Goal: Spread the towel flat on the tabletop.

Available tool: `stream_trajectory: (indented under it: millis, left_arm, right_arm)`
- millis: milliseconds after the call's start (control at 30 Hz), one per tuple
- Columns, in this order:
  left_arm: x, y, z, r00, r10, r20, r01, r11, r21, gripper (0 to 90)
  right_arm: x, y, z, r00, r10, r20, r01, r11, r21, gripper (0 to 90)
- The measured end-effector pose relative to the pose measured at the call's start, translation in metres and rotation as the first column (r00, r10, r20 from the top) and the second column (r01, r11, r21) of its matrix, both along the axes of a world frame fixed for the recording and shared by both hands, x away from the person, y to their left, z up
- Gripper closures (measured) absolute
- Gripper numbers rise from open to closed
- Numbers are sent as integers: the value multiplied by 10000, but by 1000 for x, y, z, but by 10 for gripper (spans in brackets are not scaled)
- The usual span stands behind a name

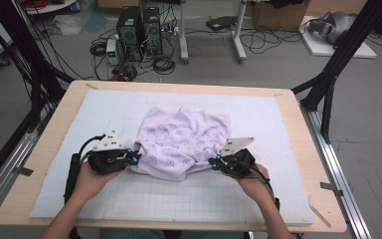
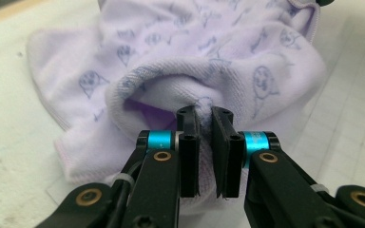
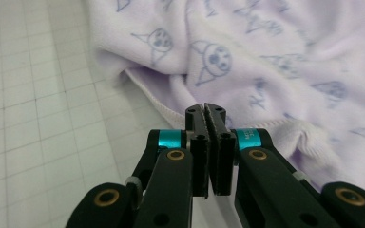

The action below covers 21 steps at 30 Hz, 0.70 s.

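Observation:
A crumpled lilac cloth [image 1: 184, 139] printed with small cartoon faces lies in the middle of the white grid mat [image 1: 268, 114]. At its near left edge my left gripper [image 1: 135, 158] is shut, pinching a thick rolled fold of the cloth [image 2: 218, 57] between its pads [image 2: 205, 116]. My right gripper [image 1: 214, 162] is at the cloth's near right edge. Its jaws [image 3: 205, 111] are pressed together right on the stitched hem of the cloth [image 3: 266, 57]. A hand holds each gripper low over the mat.
The mat covers most of a wooden table [image 1: 54, 129]. Black frame posts [image 1: 328, 84] stand at the table's left and right sides. Computer towers [image 1: 139, 32] and cables lie on the floor beyond the far edge. Bare mat lies in front of the cloth.

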State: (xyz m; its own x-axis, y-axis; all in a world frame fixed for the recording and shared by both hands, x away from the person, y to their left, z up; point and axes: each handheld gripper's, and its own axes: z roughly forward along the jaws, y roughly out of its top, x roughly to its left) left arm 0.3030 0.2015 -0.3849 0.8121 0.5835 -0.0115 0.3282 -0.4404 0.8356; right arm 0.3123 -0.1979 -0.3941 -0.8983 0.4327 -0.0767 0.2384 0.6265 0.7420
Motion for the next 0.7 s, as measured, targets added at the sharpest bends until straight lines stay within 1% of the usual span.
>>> stream_trajectory:
  millis: [100, 167, 200, 233, 300, 367, 400, 433, 467, 533, 600, 633, 700]
  left_arm:
    - [-2, 4, 11, 9996, 119, 239, -113, 9997, -234, 817]
    - [-1, 8, 16, 9990, 241, 379, -228, 9992, -327, 818]
    - [1, 9, 16, 9987, 343, 377, -329, 9988, -353, 819]
    - [3, 10, 16, 9982, 452, 387, -442, 9986, -284, 819]
    - [9, 9, 11, 9976, 650, 236, -647, 9978, -105, 819]
    - [16, 8, 5, 9965, 838, 22, -838, 9965, 46, 818]
    - [20, 7, 1, 9957, 925, -99, -923, 9955, 190, 818]
    - [24, 5, -4, 9942, 1056, -181, -1048, 9937, 389, 818]
    - [29, 4, -8, 9929, 1152, -311, -1134, 9921, 538, 817]
    - [35, 3, -15, 9909, 1249, -501, -1214, 9903, 676, 811]
    - [38, 3, -18, 9890, 1293, -724, -1244, 9899, 683, 779]
    - [38, 3, -18, 9889, 1269, -772, -1223, 9906, 615, 750]
    - [35, 6, -14, 9893, 1263, -727, -1243, 9917, 316, 654]
  right_arm:
    - [-2, -16, 12, 9992, -290, 293, 288, 9996, 74, 890]
    - [-2, -25, 18, 9981, -481, 378, 480, 9988, 33, 892]
    - [-1, -30, 20, 9974, -568, 442, 571, 9983, -63, 892]
    - [0, -34, 22, 9963, -723, 466, 728, 9973, -105, 900]
    - [5, -42, 24, 9931, -1038, 543, 1050, 9943, -200, 900]
    - [12, -47, 20, 9902, -1358, 320, 1361, 9907, -70, 900]
    - [16, -48, 16, 9895, -1436, 185, 1436, 9896, -9, 900]
    - [20, -47, 12, 9889, -1485, -26, 1485, 9889, -101, 897]
    - [22, -45, 10, 9892, -1461, -87, 1460, 9892, -91, 895]
    - [21, -37, 9, 9924, -1231, -56, 1232, 9921, 239, 893]
    - [19, -30, 9, 9951, -989, 14, 988, 9943, 398, 854]
    - [17, -27, 10, 9960, -896, -13, 895, 9950, 442, 840]
    - [12, -24, 11, 9971, -766, 22, 763, 9954, 581, 809]
